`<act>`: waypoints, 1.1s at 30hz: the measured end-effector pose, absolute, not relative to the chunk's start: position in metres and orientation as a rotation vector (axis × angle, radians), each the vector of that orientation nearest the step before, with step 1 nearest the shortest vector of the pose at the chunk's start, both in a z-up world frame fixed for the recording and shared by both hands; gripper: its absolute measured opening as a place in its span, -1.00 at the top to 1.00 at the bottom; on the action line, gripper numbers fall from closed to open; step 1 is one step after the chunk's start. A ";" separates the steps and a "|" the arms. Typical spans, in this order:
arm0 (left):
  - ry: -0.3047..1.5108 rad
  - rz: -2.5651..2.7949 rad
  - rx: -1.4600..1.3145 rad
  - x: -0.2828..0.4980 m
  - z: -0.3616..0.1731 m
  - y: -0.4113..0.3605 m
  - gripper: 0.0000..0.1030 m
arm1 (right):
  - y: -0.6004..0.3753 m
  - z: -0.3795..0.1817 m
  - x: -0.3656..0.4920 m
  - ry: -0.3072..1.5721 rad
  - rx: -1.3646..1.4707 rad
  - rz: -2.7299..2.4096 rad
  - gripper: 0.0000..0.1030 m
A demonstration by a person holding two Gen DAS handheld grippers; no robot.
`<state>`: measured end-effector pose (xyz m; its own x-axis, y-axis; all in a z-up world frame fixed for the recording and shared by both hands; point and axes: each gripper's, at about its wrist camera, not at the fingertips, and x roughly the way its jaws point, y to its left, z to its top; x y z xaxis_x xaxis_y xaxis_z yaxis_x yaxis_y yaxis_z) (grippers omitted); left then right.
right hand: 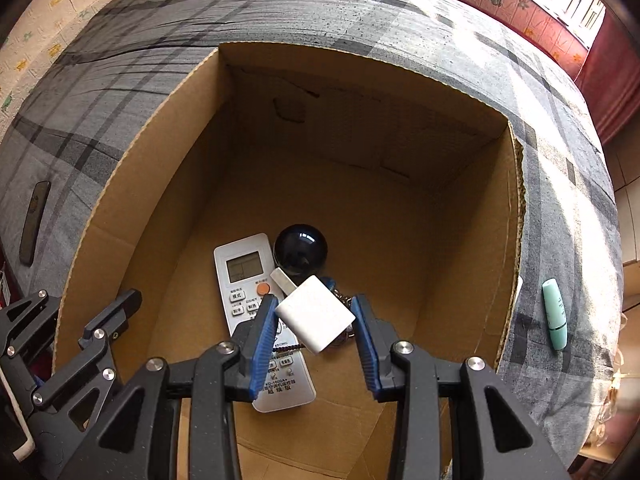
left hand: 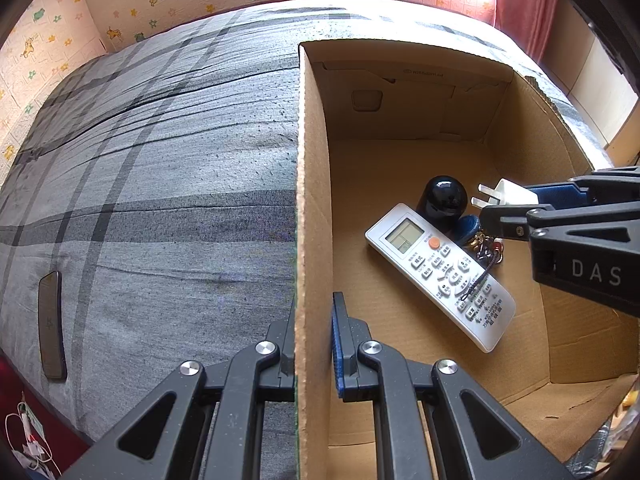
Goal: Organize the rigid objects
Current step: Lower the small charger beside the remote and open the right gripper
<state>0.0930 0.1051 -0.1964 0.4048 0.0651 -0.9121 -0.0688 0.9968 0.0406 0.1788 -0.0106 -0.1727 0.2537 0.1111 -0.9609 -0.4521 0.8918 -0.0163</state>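
Note:
An open cardboard box [left hand: 310, 200] [right hand: 132, 216] stands on a grey plaid bed. Inside lie a white remote control [left hand: 440, 272] [right hand: 240, 272], a black rounded object [left hand: 442, 196] [right hand: 301, 250] and a blue keychain [left hand: 470, 230]. My right gripper [right hand: 316, 320] [left hand: 508, 208] is over the box, shut on a white plug adapter [right hand: 316, 314] [left hand: 508, 192], held by its corners above the remote. My left gripper [left hand: 312, 320] [right hand: 120, 308] straddles the box's left wall, one finger outside and one inside; whether it presses the wall I cannot tell.
A dark flat phone-like object [left hand: 51, 324] [right hand: 34, 222] lies on the bed left of the box. A mint-green tube [right hand: 555, 314] lies on the bed right of the box. Patterned walls, a window and a red curtain surround the bed.

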 end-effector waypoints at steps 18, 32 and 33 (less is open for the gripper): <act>1.152 0.087 0.003 0.093 -0.196 0.105 0.77 | -0.005 -0.204 0.200 1.345 -0.294 0.352 0.21; 1.152 0.088 -0.002 0.093 -0.196 0.107 0.77 | -0.013 -0.182 0.190 1.267 -0.236 0.396 -0.30; 1.152 0.088 -0.003 0.094 -0.196 0.107 0.77 | -0.013 -0.179 0.188 1.253 -0.244 0.394 -0.30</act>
